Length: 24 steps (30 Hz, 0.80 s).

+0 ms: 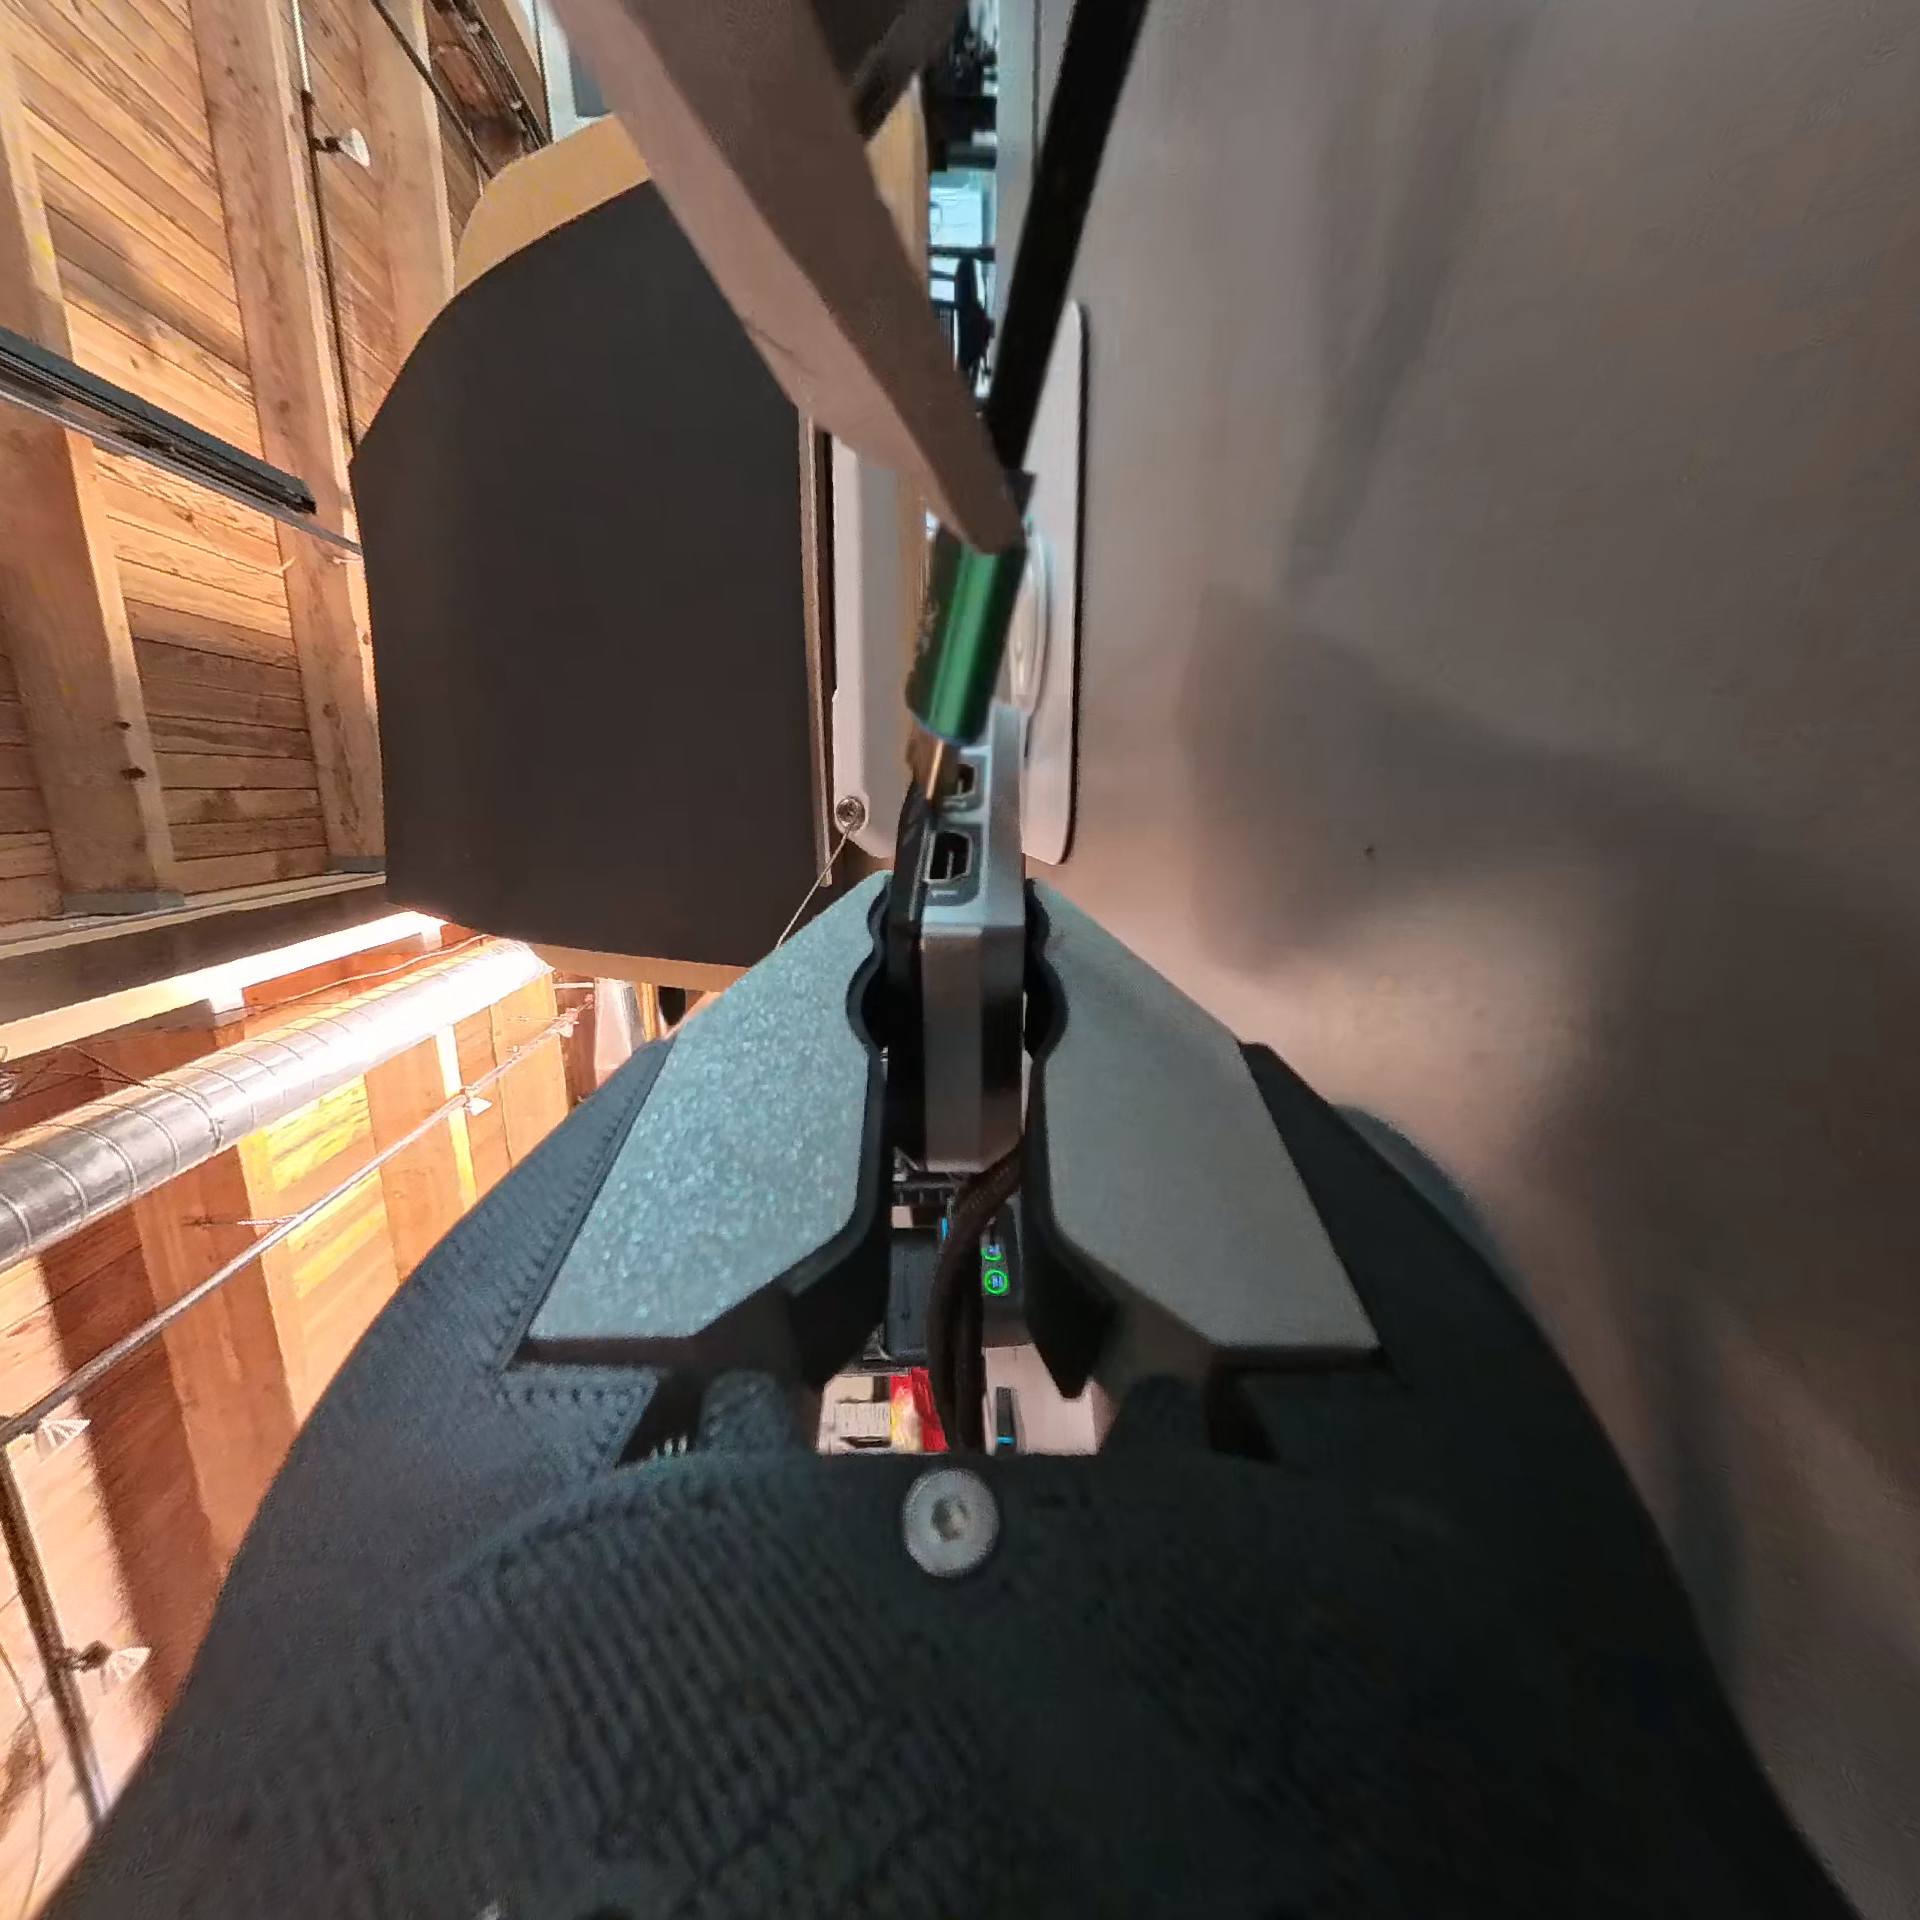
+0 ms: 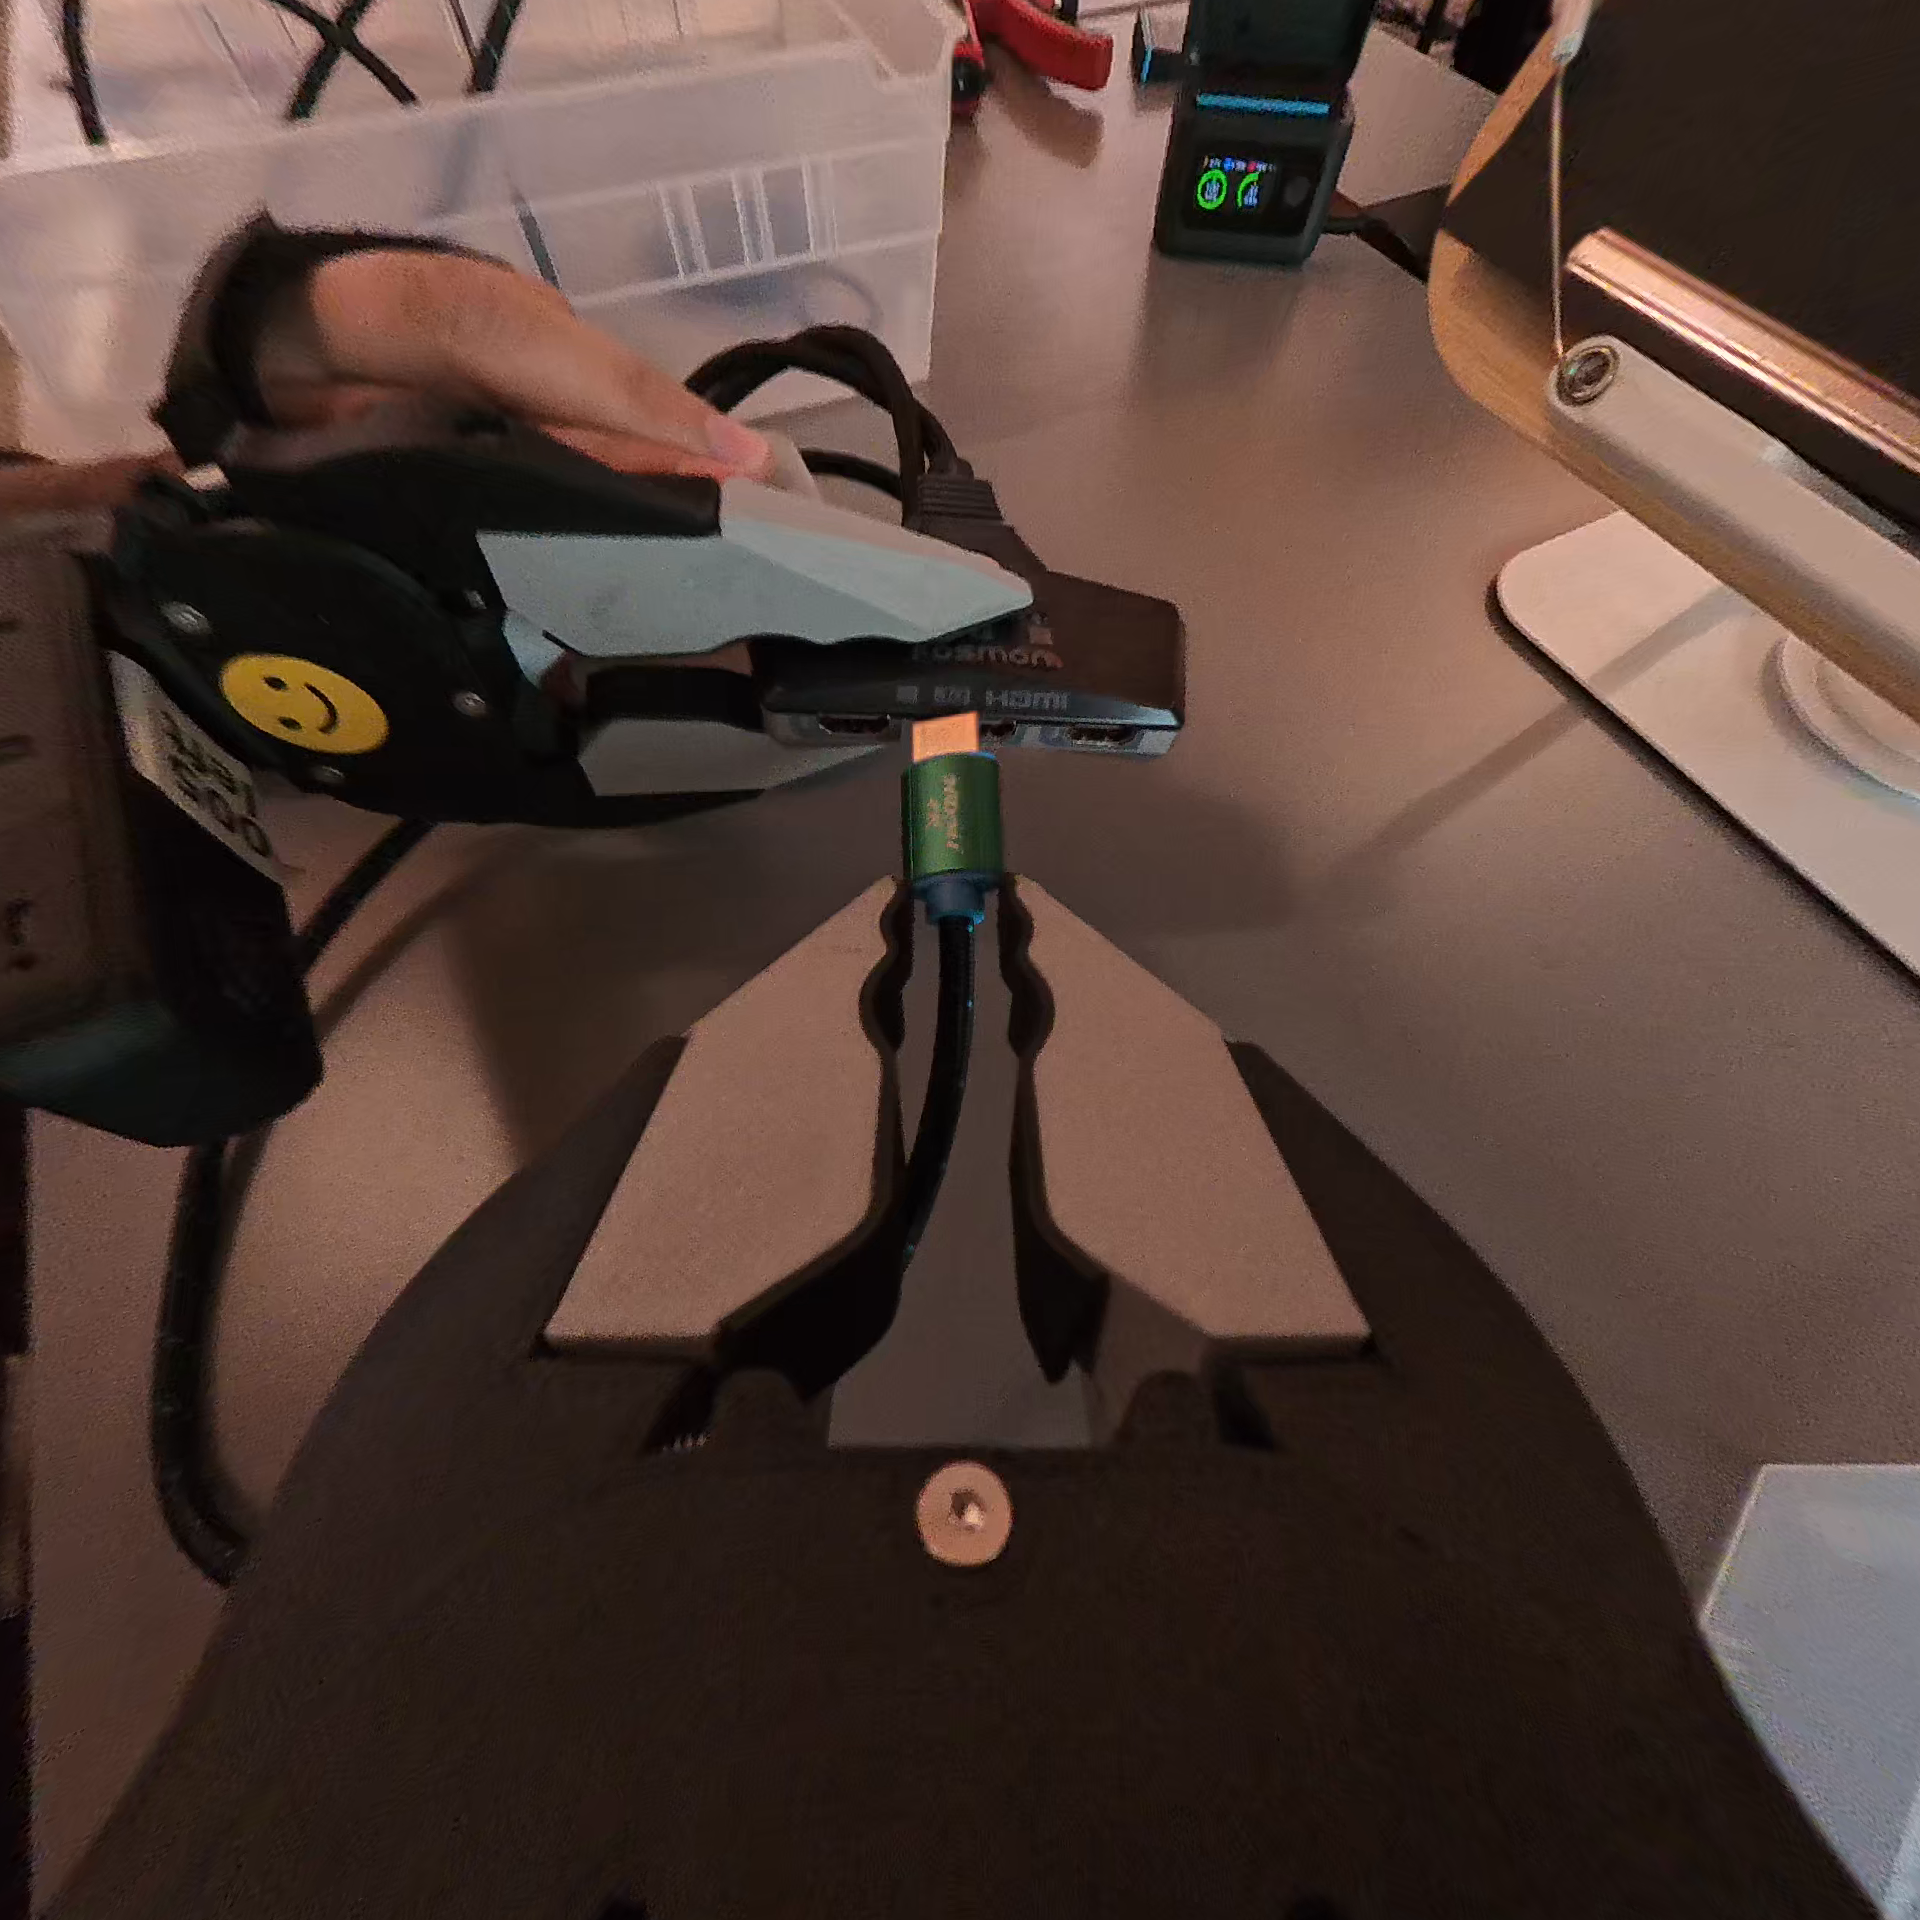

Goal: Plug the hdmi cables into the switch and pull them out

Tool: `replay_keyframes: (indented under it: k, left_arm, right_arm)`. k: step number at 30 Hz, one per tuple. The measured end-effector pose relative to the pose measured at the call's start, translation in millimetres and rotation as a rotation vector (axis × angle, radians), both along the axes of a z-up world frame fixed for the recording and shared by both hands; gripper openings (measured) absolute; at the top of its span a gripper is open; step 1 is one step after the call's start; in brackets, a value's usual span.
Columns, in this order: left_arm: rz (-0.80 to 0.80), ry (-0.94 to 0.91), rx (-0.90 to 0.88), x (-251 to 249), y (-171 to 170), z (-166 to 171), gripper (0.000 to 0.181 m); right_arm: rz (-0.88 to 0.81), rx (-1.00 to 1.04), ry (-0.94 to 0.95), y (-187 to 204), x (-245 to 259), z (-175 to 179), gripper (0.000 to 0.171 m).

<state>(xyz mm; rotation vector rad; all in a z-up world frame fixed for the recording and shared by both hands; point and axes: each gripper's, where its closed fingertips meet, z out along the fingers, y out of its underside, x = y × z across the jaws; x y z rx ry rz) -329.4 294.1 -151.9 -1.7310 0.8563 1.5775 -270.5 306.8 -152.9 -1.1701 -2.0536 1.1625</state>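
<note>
Left gripper [image 2: 914,665] is clamped on the switch [image 2: 1039,665], holding it above the desk [image 2: 1351,935] w/ ports facing the right gripper [image 2: 951,894], which pinches the cable just behind the green hdmi plug [image 2: 951,821]. Gold tip sits right at the middle port (not seated afaict). IMO keep the plug square to the slot, push straight, and brace the switch so it doesn't twist.

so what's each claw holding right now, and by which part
Left claw clamps the switch across its flat faces, at one end. Right claw pinches the green hdmi cable just behind the plug.
</note>
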Motion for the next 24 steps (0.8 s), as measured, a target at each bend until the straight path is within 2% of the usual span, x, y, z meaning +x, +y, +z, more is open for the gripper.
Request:
replay_keyframes:
  k: [5, 16, 18, 19, 24]
  left_arm:
    - [-0.011, 0.022, 0.009, 6.8, 0.4, 3.2, 0.019]
    - [-0.017, -0.023, 0.016, 6.7, 0.1, 1.4, 0.019]
    - [-0.026, -0.041, 0.013, 8.2, 0.2, 0.4, 0.019]
    - [-0.029, -0.045, 0.008, 8.5, 0.4, -0.7, 0.019]
    - [-0.008, -0.06, -0.016, 2.9, -0.7, -6.4, 0.019]
  right_arm:
    - [0.006, -0.089, -0.02, 1.4, 4.3, 6.4, 0.008]
    - [0.01, -0.031, -0.047, -0.7, 3.6, -6.3, 0.008]
    - [0.015, -0.011, -0.04, -2.7, 2.2, -8.2, 0.007]
    - [0.016, 0.005, -0.036, -3.4, 1.6, -10.1, 0.0]
    - [-0.008, 0.156, -0.123, 5.9, 1.0, -39.6, 0.0]
